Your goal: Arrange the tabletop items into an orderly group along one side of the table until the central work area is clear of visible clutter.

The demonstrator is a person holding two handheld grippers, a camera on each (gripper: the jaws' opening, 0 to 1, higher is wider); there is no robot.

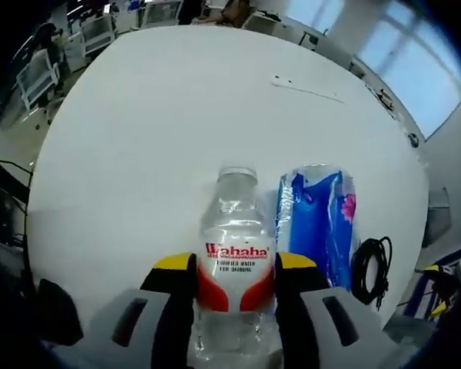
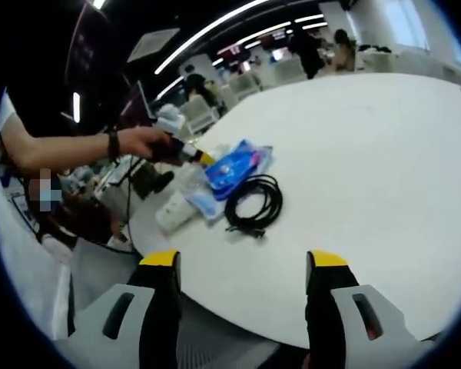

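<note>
Water bottle (image 1: 236, 254) upright, pinched by left fingers (image 1: 177, 269) | blue packet (image 1: 319, 223) just right | right gripper (image 2: 242, 265) spread, empty

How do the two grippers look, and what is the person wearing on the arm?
The left gripper has grey jaw bodies with dark slots, black inner faces, yellow tips and red curved pads. The right gripper has the same grey bodies, dark slots, black faces and yellow tips. The person's arm has a dark wristband and a white short sleeve.
</note>
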